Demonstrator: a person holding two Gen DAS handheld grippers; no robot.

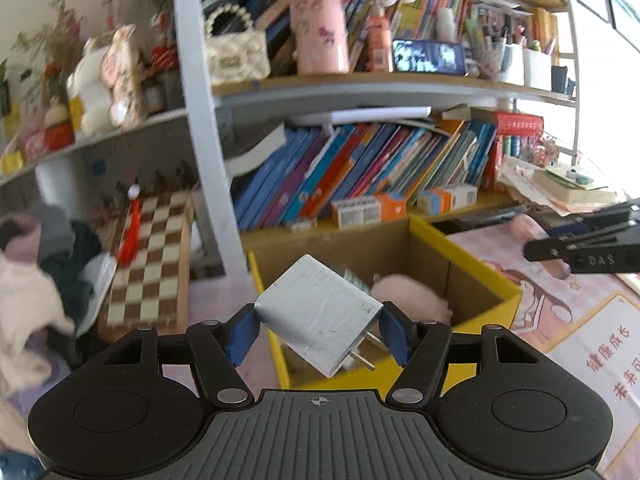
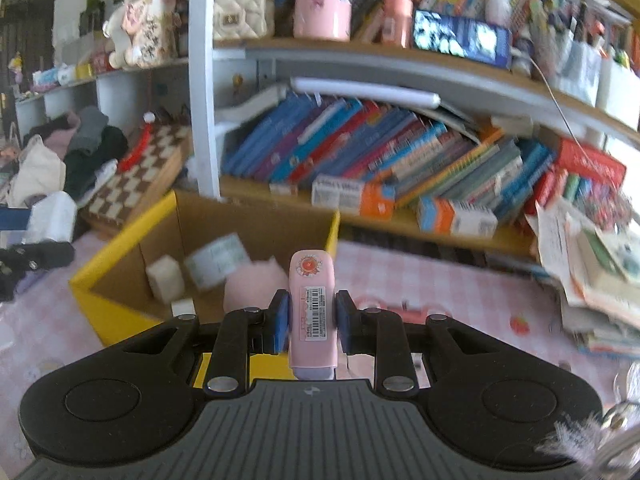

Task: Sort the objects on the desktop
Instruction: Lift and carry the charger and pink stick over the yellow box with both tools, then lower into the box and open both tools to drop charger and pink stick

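My left claw (image 1: pixel 316 330) is clamped on a white plug adapter (image 1: pixel 318 316), which sits tilted between the blue pads with its metal prongs pointing down to the right. It hangs over the near wall of the yellow cardboard box (image 1: pixel 460 248). My right claw (image 2: pixel 312 320) is clamped on a slim pink case (image 2: pixel 312 304) with a barcode label, held lengthwise, just this side of the same box (image 2: pixel 120 240). Inside the box lie a soft pink thing (image 2: pixel 248 284) and small white packets (image 2: pixel 164 276). Behind the box stands a bookshelf (image 2: pixel 360 220) of leaning books. Left of the box a chessboard (image 1: pixel 150 264) leans.
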